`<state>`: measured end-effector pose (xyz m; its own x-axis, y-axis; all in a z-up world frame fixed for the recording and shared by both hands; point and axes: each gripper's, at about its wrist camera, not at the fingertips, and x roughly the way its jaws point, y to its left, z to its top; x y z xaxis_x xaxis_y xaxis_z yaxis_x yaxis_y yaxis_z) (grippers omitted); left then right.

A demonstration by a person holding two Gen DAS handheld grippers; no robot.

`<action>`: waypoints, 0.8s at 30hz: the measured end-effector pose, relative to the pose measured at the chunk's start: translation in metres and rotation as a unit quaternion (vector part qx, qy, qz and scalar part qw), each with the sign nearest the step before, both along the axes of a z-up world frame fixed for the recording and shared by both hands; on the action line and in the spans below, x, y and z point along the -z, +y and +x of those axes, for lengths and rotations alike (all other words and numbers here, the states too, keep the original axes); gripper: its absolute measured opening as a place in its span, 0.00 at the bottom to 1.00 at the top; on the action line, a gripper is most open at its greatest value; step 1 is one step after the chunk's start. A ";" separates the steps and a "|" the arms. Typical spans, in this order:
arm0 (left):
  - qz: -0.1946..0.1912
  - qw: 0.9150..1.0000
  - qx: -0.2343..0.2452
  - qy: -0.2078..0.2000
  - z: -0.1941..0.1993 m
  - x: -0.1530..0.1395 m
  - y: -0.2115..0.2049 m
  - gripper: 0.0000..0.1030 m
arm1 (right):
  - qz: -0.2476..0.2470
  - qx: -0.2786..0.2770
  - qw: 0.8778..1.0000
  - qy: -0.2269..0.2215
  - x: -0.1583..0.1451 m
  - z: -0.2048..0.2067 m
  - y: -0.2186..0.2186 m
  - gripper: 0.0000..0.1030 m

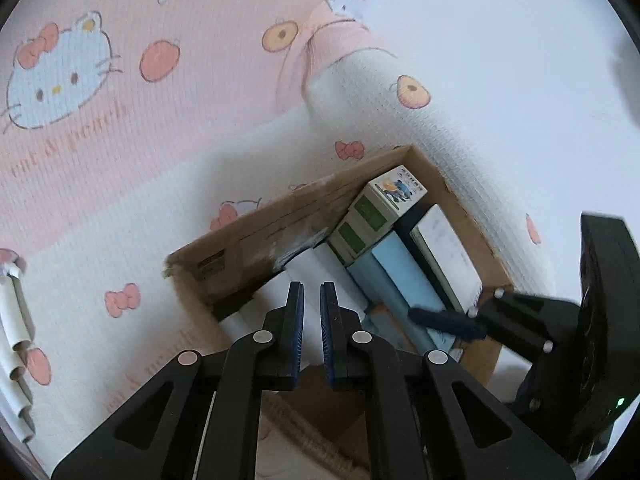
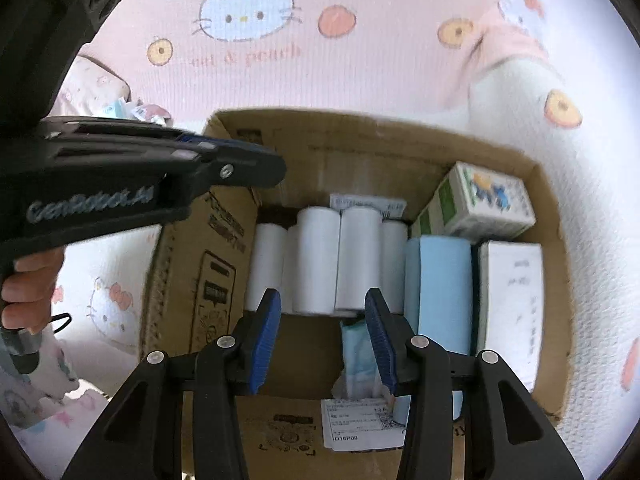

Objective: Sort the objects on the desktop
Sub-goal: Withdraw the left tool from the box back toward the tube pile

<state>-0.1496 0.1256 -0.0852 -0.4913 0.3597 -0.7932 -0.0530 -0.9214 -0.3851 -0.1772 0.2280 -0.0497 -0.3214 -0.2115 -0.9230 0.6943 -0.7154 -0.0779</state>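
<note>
Cardboard box (image 2: 360, 140) holds four white rolls (image 2: 318, 260).

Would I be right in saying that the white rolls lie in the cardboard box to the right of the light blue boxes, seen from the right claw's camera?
Not quite: in the right wrist view the white rolls lie left of the light blue boxes, inside the cardboard box.

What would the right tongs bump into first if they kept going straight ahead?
Probably the white rolls standing in the cardboard box; they sit right between and beyond the right tongs, though depth is hard to judge.
</note>
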 end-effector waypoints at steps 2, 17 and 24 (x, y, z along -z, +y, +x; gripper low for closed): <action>0.001 1.000 0.007 0.008 0.011 -0.006 -0.005 0.09 | 0.004 -0.007 1.000 0.027 -0.006 0.012 -0.004 0.40; -0.070 0.992 -0.057 0.090 0.070 -0.027 -0.057 0.16 | 0.028 -0.140 0.984 0.109 -0.046 0.094 -0.078 0.58; -0.039 0.985 -0.133 0.105 0.099 -0.017 -0.109 0.16 | 0.022 -0.185 0.973 0.135 -0.023 0.121 -0.134 0.58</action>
<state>-0.0505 0.0165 -0.0683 -0.7156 0.1378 -0.6848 0.1234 -0.9400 -0.3181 -0.0559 0.0938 -0.0262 -0.4630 -0.3207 -0.8263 0.8536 -0.4124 -0.3182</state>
